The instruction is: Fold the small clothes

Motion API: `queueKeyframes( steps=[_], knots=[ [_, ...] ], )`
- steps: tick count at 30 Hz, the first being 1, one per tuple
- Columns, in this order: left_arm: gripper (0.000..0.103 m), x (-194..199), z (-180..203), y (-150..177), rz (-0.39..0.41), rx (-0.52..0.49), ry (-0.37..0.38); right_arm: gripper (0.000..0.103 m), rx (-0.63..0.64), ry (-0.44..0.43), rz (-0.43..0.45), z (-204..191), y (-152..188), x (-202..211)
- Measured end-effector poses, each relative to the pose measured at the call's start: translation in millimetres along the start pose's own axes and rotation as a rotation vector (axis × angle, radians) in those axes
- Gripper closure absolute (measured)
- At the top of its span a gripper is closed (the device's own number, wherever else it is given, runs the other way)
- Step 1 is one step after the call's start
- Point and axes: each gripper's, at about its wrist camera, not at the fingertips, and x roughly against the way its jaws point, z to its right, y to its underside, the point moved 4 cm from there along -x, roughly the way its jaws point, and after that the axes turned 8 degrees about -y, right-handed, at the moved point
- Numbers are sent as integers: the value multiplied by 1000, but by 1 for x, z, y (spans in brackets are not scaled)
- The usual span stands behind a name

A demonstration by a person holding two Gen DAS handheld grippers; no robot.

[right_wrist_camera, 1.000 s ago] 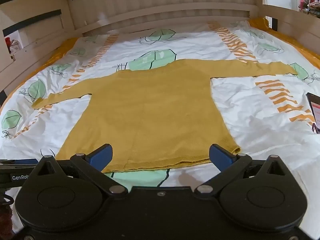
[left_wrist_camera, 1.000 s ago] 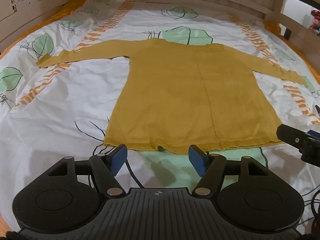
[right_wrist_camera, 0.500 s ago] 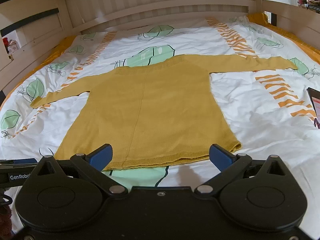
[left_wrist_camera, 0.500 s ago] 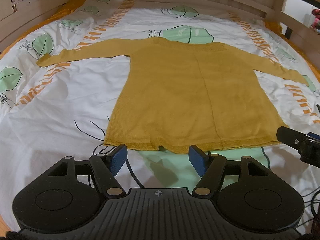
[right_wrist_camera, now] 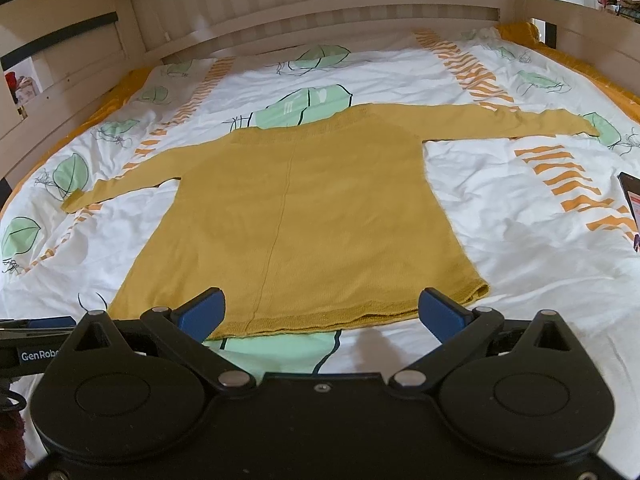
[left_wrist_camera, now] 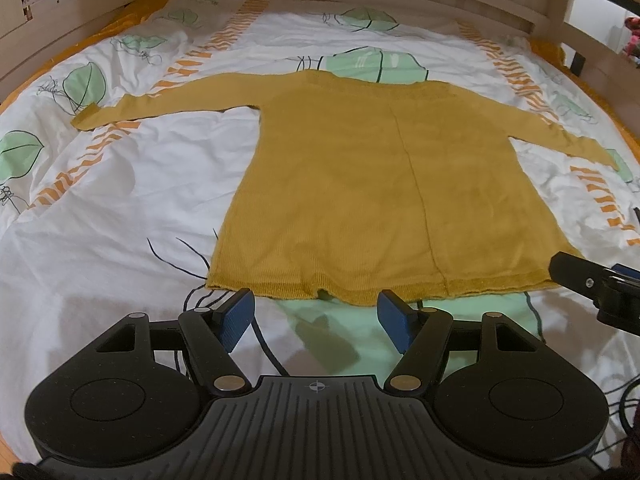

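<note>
Mustard long-sleeve sweater (left_wrist_camera: 372,184) (right_wrist_camera: 316,216) lies flat on the bed, both sleeves spread out to the sides, hem nearest the cams, w/ a seam running down the middle. Under it: white duvet (left_wrist_camera: 132,184) (right_wrist_camera: 516,240) w/ green leaves & orange stripes. Left gripper (left_wrist_camera: 316,316) sits just short of the hem, jaws wide apart, holding nothing. Right gripper (right_wrist_camera: 320,312) is at the hem's right part, also wide apart, empty. Wooden bed frame (right_wrist_camera: 320,4) behind.

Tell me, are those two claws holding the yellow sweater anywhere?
No. The left gripper and right gripper are both open and empty, near the hem of the sweater, which lies flat on the bed.
</note>
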Motion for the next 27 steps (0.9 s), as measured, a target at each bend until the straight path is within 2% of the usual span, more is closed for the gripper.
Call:
queueKeyframes(
  steps=[27],
  knots=[
    [36,-8,1,-1,-26,-2,4,1,-8,-14,-35,-1,-2,-12]
  ],
)
